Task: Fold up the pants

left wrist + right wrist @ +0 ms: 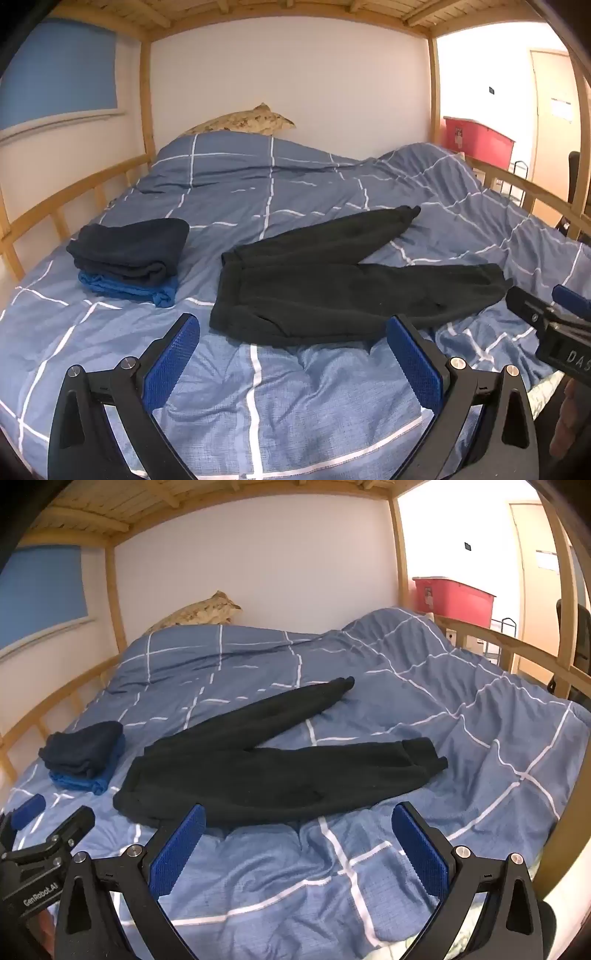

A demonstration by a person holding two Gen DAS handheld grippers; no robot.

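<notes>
Left wrist view: My left tool (pixel 291 354) hangs with its jaws spread wide and nothing between them, held over the near edge of the bed (pixel 258 406), a stance I judge ready for a first grasp. The black pants (pixel 332 291) lie flat on the duvet, toward the near edge, not yet folded. The waistband points to the bed's left side; the two legs splay apart in a V toward the right side, so the long axis runs left to right across the bed. A stack of folded clothes (pixel 129 258) sits well apart, near the left rail, probably the place for finished items.

Right wrist view: My right tool (pixel 299 834) is likewise spread wide and empty, just short of the pants (pixel 277 775). Here the nearer leg's cuff (pixel 424 757) lies toward the right, the farther leg angling to the headboard side.
</notes>
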